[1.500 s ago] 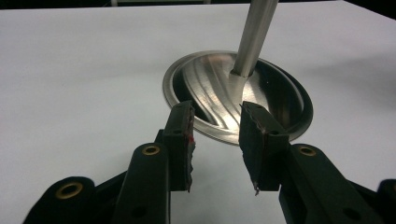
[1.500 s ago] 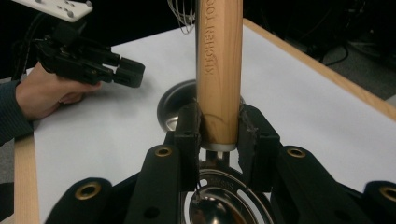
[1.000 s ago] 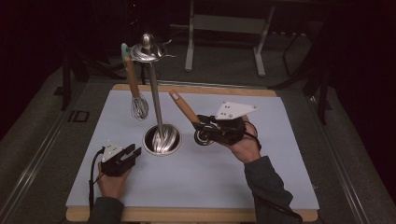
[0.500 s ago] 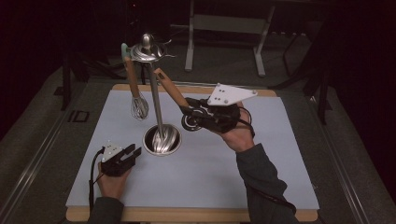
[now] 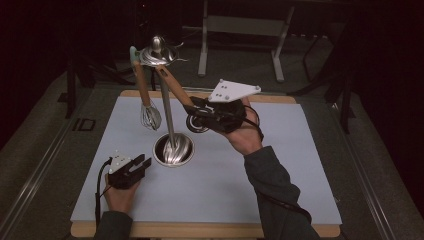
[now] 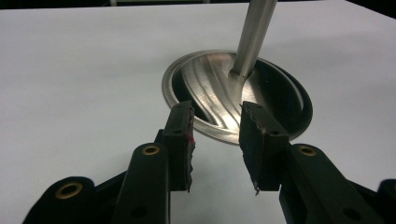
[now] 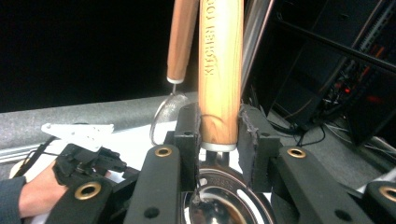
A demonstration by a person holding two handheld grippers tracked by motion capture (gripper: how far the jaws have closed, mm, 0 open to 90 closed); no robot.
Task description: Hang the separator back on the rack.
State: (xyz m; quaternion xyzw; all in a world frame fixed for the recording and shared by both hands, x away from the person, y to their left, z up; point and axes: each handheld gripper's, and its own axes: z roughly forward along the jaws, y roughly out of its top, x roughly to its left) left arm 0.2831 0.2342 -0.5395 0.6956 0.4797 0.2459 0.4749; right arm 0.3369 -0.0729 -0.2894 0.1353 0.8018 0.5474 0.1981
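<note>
Counts: two grippers, one steel utensil stand, one whisk, one wooden-handled utensil in your grip, one white mat.

Left to right: your left gripper [image 5: 131,167] sits low on the white mat [image 5: 280,170], just beside the stand's round base [image 5: 173,150]. Its jaws are apart with nothing between them; in the left gripper view they frame the near rim of that base [image 6: 210,126] without touching it.

Whisk [image 5: 147,112] hangs by its wooden handle from the top ring [image 5: 157,54] of the stand, wire head above the mat, left of the pole [image 5: 167,107].

Your right gripper [image 5: 200,116] is up off the mat, right of the pole, jaws clamped on the lower end of the wooden-handled utensil [image 5: 172,87]. The handle slants up-left, its tip at the top ring. A round steel head sits at the jaws; can't tell what kind of tool.

Writing: the right gripper view shows "KITCHEN TOO…" burned into the held handle [image 7: 219,70], rest cut off. The whisk handle [image 7: 181,39] hangs just behind it. No other legible labels.
</note>
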